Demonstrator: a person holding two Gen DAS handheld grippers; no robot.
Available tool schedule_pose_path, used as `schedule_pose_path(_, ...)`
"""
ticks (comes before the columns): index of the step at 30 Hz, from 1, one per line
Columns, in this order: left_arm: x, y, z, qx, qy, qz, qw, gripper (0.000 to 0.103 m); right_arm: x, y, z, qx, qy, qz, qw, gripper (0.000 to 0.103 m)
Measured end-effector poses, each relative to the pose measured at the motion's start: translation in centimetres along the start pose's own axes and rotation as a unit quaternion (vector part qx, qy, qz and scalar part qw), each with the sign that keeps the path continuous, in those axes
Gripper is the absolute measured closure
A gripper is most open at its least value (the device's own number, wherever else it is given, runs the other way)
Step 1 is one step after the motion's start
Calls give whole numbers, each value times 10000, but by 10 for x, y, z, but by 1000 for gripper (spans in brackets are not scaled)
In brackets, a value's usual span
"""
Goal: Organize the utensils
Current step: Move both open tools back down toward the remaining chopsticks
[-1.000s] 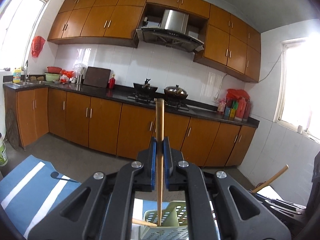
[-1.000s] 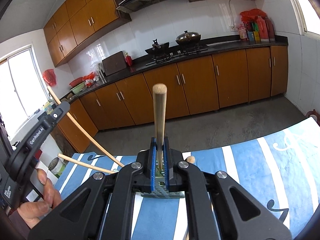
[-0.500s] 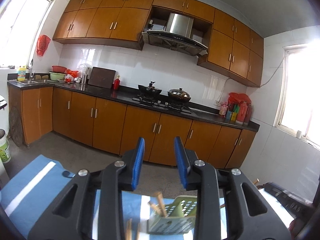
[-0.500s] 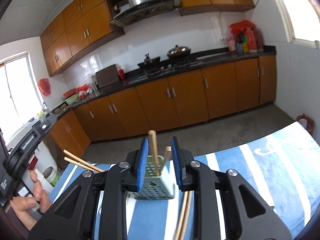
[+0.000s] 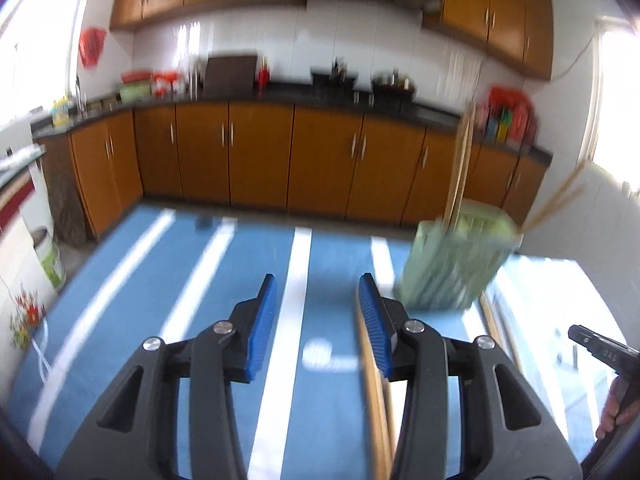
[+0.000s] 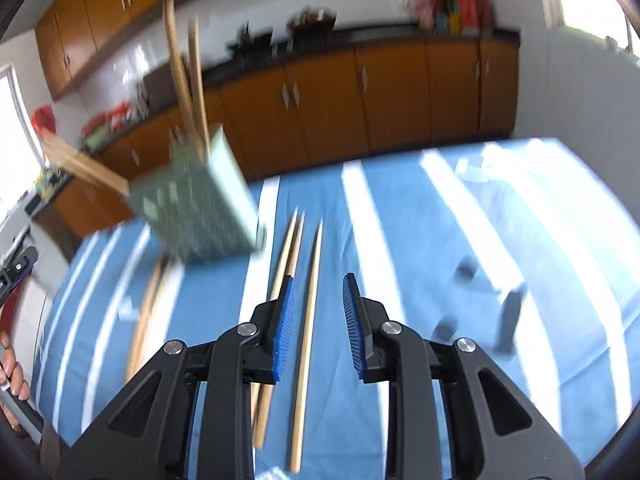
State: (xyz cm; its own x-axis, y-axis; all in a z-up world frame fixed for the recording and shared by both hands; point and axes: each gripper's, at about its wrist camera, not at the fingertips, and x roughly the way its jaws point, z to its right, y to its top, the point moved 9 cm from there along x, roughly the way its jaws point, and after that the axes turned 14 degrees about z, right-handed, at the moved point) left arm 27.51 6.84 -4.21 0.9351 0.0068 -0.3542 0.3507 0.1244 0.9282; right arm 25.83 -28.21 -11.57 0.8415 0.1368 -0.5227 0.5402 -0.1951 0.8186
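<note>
My right claw (image 6: 318, 322) hangs with its blue-padded jaws spread apart and nothing between the pads. Directly under the gap a single long pale wooden chopstick (image 6: 307, 340) lies flat on the blue tablecloth with white stripes (image 6: 420, 240), pointing away from me. Just to its left lies a pair of wooden chopsticks (image 6: 286, 258), close together and running under my left-hand pad. Further left, blurred, more wooden sticks (image 6: 148, 312) rest on the cloth. Beyond them stands the perforated pale green plastic utensil holder (image 6: 200, 204), with several wooden chopsticks in it (image 6: 186, 80) poking up and out to the side.

My left claw (image 5: 318, 322) is likewise wide open and holds nothing, above a white stripe of the cloth. A wooden stick (image 5: 370, 392) lies below its right pad. The green holder (image 5: 456, 260) is ahead and to the right, near that pad. Behind the table run orange-brown wooden kitchen cabinets (image 5: 260, 156) under a dark countertop (image 5: 304, 94).
</note>
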Motion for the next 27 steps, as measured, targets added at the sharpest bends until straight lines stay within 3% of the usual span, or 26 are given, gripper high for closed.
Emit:
schedule_pose_path(4, 5, -42, -4, 25, -116, -461, 9989, 61, 18, -40, -14, -198, -21, -415, 9989, 77)
schedule_pose_path(8, 4, -66, 2, 73, -319, -672, 9972, 61, 28, -56, -14, -271, -99, -580, 9979, 77)
schedule_pose_path(10, 5, -72, 7, 85, -435, -756, 9962, 61, 27, -60, -9, -333, -164, -543, 9978, 81)
schedule_pose_path(12, 5, -79, 10, 90, -542, -813, 9952, 61, 27, -60, -5, -440, -298, -473, 9975, 93)
schedule_pose_path(18, 8, -98, 31, 151, -859, -1078, 9903, 63, 28, -51, 24, -145, -774, -319, 9964, 95)
schedule_pose_path(22, 13, -112, 45, 234, -994, -1288, 9864, 74, 28, -50, 30, -114, -802, -303, 9963, 95)
schedule_pose_path(27, 21, -129, 51, 451, -903, -1506, 9834, 83, 28, -50, 28, -226, -811, -283, 9961, 95)
